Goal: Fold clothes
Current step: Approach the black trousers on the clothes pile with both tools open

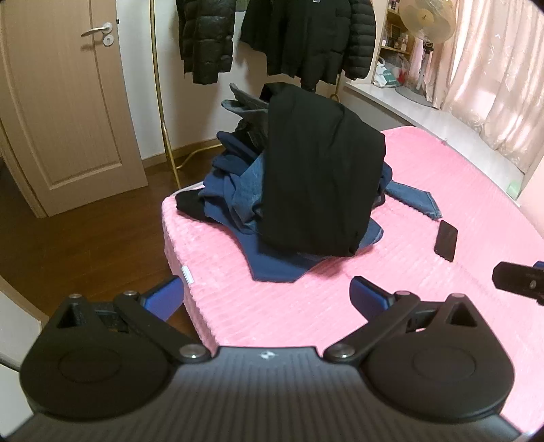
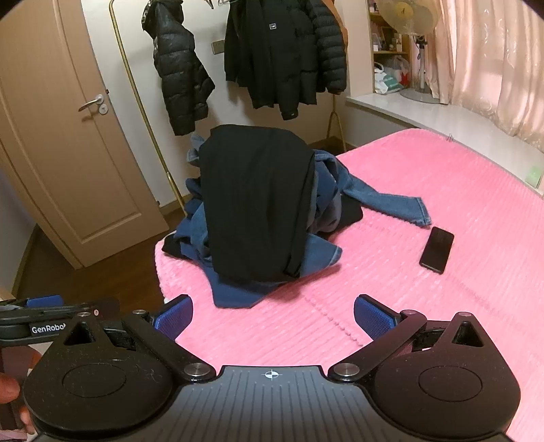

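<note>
Both grippers [image 1: 267, 297] [image 2: 272, 318] spread, empty, poised to reach | pile [image 1: 306, 176] heaped at bed [image 1: 442, 306] corner, black top [image 2: 255, 204] first | phone [image 2: 437, 250] beside

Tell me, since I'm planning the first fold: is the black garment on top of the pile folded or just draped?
Draped, not neatly folded. The black garment hangs loosely over the heap of blue clothes, one edge doubled over.

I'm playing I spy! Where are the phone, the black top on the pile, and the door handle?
phone [image 2: 437, 250]: right wrist view, middle of its dark screen.
black top [image 2: 258, 204]: right wrist view, its front panel.
door handle [image 1: 96, 31]: left wrist view, the lever.
</note>
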Demonstrator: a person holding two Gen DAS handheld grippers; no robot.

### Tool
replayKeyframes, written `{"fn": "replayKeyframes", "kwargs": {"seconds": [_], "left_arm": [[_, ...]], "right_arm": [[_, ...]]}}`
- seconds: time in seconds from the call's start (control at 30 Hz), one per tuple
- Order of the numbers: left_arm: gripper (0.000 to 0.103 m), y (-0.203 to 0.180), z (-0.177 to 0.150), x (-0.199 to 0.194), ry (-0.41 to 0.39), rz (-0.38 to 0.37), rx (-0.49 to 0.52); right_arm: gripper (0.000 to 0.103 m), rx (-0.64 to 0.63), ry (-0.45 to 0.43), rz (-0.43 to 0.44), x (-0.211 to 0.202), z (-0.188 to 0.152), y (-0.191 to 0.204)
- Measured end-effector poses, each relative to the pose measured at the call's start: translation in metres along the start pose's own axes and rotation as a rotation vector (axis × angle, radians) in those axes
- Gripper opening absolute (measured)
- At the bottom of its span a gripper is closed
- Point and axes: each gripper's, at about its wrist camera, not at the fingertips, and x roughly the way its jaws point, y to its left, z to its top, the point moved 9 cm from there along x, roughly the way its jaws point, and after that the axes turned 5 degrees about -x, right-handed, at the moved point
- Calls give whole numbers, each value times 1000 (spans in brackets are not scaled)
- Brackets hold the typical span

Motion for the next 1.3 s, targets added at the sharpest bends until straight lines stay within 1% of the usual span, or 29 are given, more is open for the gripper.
{"fn": "replayKeyframes", "kwargs": {"seconds": [0.1,0.43,0.57,0.83,1.3], "left_arm": [[102,-1,0,-2,11,2,11],[102,-7,0,-2,6,-33,34],[102,-7,4,-3,-5,-41,19],[102,-5,5,-4,-2,-41,2],[102,-4,2,-9,2,-31,4]], "right_arm": [[103,2,2,4,1,-1,2],[103,8,10,1,2,-5,2],[103,16,18,2,4,-6,1],[103,14,22,2,5,-6,0],[103,10,32,6,6,-6,0]]}}
